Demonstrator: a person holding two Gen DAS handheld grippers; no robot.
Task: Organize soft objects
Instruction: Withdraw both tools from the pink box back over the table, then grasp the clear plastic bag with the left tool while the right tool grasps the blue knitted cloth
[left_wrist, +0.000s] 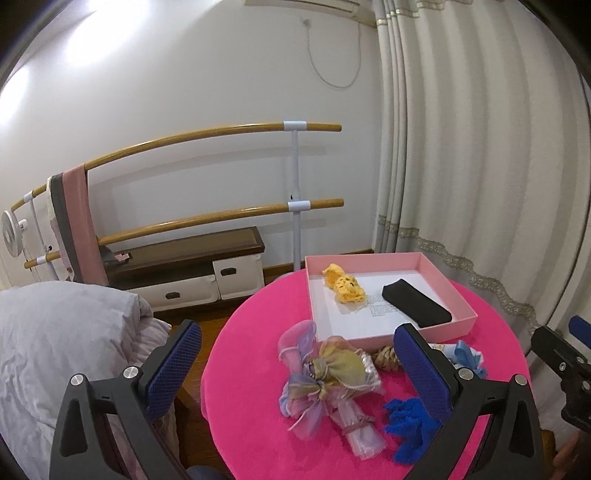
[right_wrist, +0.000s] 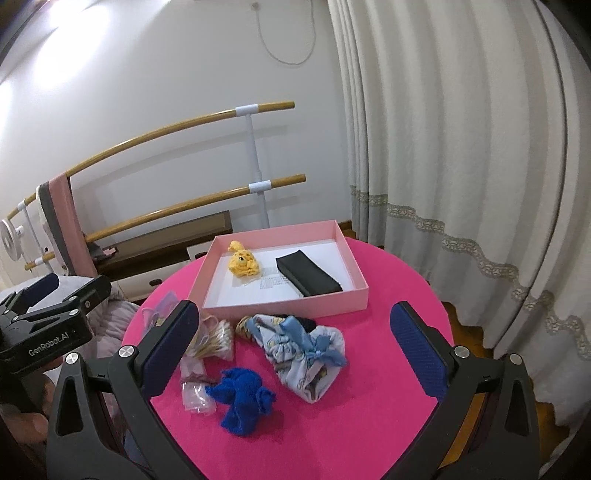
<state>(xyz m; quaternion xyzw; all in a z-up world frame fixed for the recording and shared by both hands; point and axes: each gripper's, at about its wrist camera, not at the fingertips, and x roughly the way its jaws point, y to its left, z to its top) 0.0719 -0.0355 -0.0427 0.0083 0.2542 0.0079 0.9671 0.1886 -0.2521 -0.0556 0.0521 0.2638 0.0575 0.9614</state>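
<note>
A pink box (left_wrist: 448, 328) (right_wrist: 295, 304) on the round pink table (left_wrist: 251, 424) (right_wrist: 351, 424) holds a yellow knitted toy (left_wrist: 343, 286) (right_wrist: 243, 263) and a black folded cloth (left_wrist: 415, 302) (right_wrist: 308, 273). In front of the box lie a pastel organza pouch (left_wrist: 314, 373), a blue fuzzy cloth (left_wrist: 406, 428) (right_wrist: 242, 400), a light blue printed pouch (right_wrist: 304, 354) and a small woven brown piece (left_wrist: 386, 357). My left gripper (left_wrist: 299, 373) is open above the organza pouch. My right gripper (right_wrist: 295, 350) is open above the printed pouch.
A plastic-wrapped bundle (right_wrist: 195, 384) lies at the table's left. A bed with grey bedding (left_wrist: 66, 343) stands left of the table. A wooden barre (left_wrist: 207, 136) with towels and a low cabinet (left_wrist: 192, 273) stand behind. Curtains (left_wrist: 480, 147) hang at the right.
</note>
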